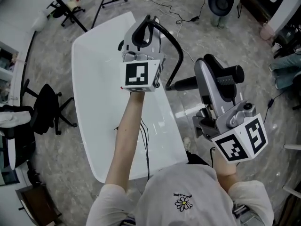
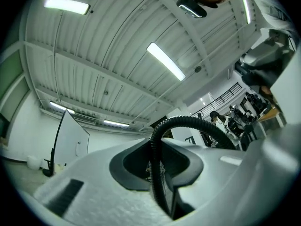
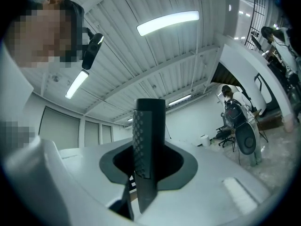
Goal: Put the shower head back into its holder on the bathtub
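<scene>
Clamping right tool [image 3: 146, 173] on black shower head [image 3: 149, 135], left tool [image 2: 160, 173] on hose [image 2: 188, 122], above white bathtub [image 1: 94, 79].

A black office chair [image 1: 47, 108] stands on the grey mottled floor [image 1: 56, 173] at the left. Cables [image 1: 175, 14] trail near a round black device [image 1: 221, 0]. Strip lights [image 2: 164, 60] glow on the ribbed ceiling [image 2: 103, 55].
</scene>
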